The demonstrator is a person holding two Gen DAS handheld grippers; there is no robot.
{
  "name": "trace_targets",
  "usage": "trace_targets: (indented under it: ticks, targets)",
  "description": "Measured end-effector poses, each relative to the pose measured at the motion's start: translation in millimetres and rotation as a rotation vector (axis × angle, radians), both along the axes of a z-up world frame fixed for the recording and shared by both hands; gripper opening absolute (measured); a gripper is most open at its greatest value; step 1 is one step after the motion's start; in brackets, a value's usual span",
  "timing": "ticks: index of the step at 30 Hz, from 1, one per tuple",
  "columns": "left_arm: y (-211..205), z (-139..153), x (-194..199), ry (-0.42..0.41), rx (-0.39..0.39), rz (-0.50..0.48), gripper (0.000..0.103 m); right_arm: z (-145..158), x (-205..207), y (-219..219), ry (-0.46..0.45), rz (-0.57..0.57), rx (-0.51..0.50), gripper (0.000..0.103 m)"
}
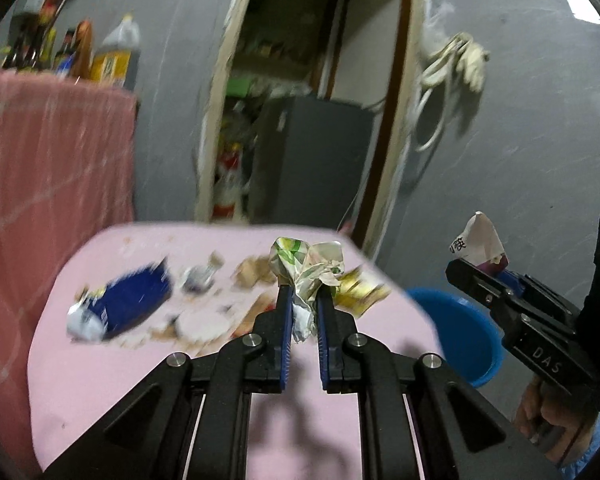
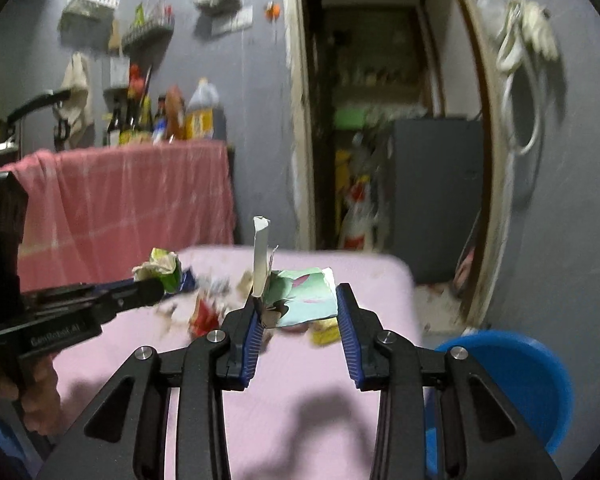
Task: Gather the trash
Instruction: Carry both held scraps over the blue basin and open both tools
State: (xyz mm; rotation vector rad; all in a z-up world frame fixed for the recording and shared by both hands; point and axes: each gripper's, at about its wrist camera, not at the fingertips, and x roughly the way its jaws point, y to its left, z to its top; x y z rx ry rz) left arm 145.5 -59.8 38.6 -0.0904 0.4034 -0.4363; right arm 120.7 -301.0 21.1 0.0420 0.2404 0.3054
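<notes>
Both tongs loaded over the pink table

Our left gripper clamps a crumpled green wrapper – our right gripper pinches a torn paper carton. More litter lies just beyond the tips; the blue bin sits right of them.

"DAS" on right tool, "GenRobot.AI" on left tool

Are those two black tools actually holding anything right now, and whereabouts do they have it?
Left tool pinches a crumpled wrapper by its lower end. Right tool grips a torn carton piece across its width.
</notes>
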Motion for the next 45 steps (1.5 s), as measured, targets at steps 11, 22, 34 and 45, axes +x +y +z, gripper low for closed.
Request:
trace_targets:
  ticks: [11, 22, 34, 45]
  targets:
    - [-91.3, 31.9, -5.3, -0.150, -0.086, -0.176, 0.009, 19.8, -21.5, -79.0, -0.099, -0.246, 0.071, 0.034]
    - [-187.9, 5.4, 35.6, -0.006, 0.011, -0.304, 0.009, -18.9, -9.5, -155.0, 0.093, -0.415, 0.130, 0.034]
    - [-240.3, -50.0, 81.7, 0.219, 0.109, -0.311, 0.010, -57.1, 10.1, -190.9, 0.286, -0.431, 0.243, 0.039]
    - [-240.1, -72.3, 108.2, 0.330, 0.094, -0.309, 0.032, -58.1, 17.7, -197.0, 0.309, -0.444, 0.279, 0.050]
